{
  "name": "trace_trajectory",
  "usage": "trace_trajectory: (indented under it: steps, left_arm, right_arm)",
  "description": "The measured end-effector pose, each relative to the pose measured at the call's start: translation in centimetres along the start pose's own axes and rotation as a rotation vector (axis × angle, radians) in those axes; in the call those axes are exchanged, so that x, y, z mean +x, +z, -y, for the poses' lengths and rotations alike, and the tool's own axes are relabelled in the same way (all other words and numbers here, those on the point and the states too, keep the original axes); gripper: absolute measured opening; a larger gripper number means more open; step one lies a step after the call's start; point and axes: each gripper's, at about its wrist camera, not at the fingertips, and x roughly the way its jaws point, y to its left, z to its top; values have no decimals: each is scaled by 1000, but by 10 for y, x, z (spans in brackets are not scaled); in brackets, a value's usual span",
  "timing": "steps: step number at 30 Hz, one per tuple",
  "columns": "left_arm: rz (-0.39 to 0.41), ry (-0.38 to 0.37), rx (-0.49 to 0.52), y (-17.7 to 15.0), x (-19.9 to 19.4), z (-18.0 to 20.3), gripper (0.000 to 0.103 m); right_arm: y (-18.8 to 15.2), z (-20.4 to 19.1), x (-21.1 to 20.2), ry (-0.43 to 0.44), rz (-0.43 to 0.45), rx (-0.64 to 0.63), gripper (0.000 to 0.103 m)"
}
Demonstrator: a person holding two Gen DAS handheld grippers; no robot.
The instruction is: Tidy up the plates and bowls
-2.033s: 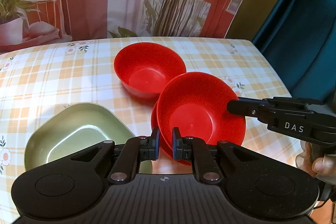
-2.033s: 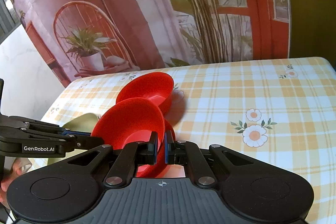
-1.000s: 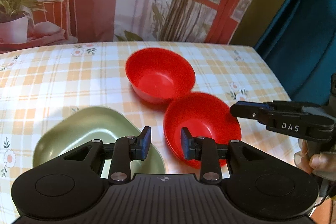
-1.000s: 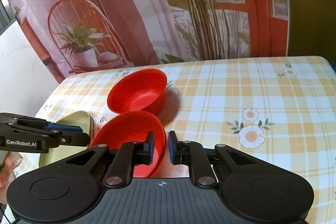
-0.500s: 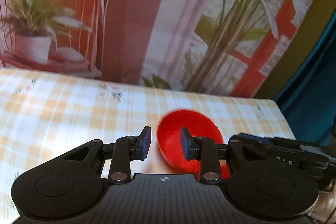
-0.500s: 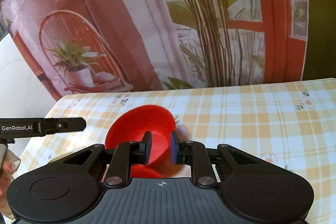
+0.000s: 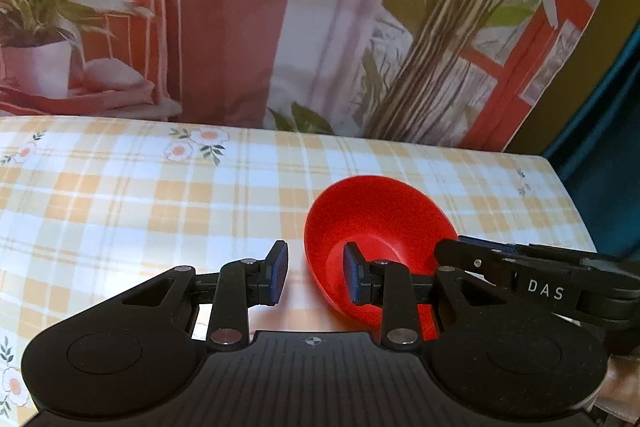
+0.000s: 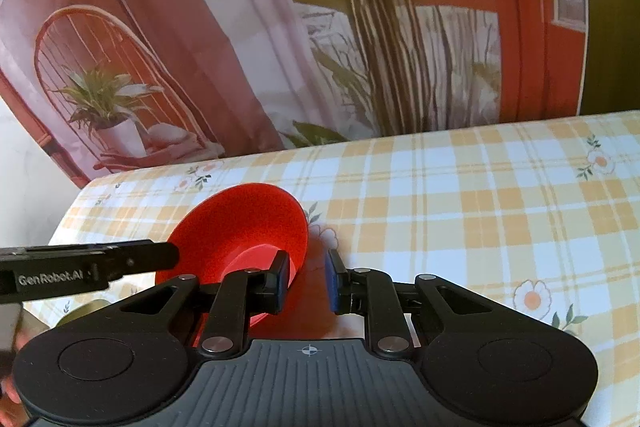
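Left hand-held gripper point(image 7: 314, 277) has its blue-padded fingers spread wide with nothing between them; its right finger sits in front of the glossy red plastic bowl point(image 7: 376, 227), whether touching I cannot tell. Right hand-held gripper point(image 8: 306, 281) is likewise spread and holding nothing, its left finger overlapping the same bowl's near edge in the right wrist view. The bowl rests on the yellow-and-white checked, flower-printed surface point(image 7: 140, 195), between the two tools, and a second red rim shows just under it low in the left wrist view. A sliver of an olive-green dish point(image 8: 86, 309) peeks out at the far left, behind the left tool. Beyond the surface hangs a printed backdrop of plants and a red window point(image 8: 320, 27).
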Motion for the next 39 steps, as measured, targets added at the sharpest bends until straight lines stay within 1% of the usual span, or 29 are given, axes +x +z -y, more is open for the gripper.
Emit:
trace_trajectory:
  steps: [4, 6, 7, 8, 9, 10, 14, 18, 24, 28, 33, 39]
  left_arm:
    - [-18, -14, 4, -1, 5, 1, 32]
    - [-22, -16, 14, -3, 7, 2, 30]
    - [-23, -16, 20, -4, 7, 2, 23]
    - [-25, -10, 25, -4, 8, 3, 19]
    - [-23, 1, 30, -4, 8, 4, 12]
    - [-17, 11, 33, -4, 7, 3, 12]
    - [5, 4, 33, -3, 0, 2, 10]
    - [60, 5, 61, -1, -18, 8, 10]
    - [149, -12, 116, -2, -50, 19, 10]
    - [186, -39, 139, -9, -69, 24, 10]
    - [183, -79, 104, -22, -85, 22, 10]
    - [148, -105, 70, -39, -90, 21, 10]
  right_arm:
    - [0, 0, 1, 8, -5, 11, 18]
    - [0, 0, 2, 14, -10, 13, 17]
    - [-1, -1, 2, 18, -11, 14, 15]
    - [-1, -2, 3, 20, -13, 13, 12]
    - [-1, -2, 3, 21, -13, 10, 10]
    - [-1, -3, 3, 21, -12, 6, 10]
    - [-1, -4, -2, 27, 12, 17, 8]
    - [0, -8, -14, 25, 55, 6, 7]
    - [1, -17, -44, 28, 124, -31, 7]
    - [-2, -23, -69, 28, 176, -56, 7]
    - [-18, -30, -101, 41, 231, -61, 7]
    - [-40, -33, -122, 38, 244, -54, 7]
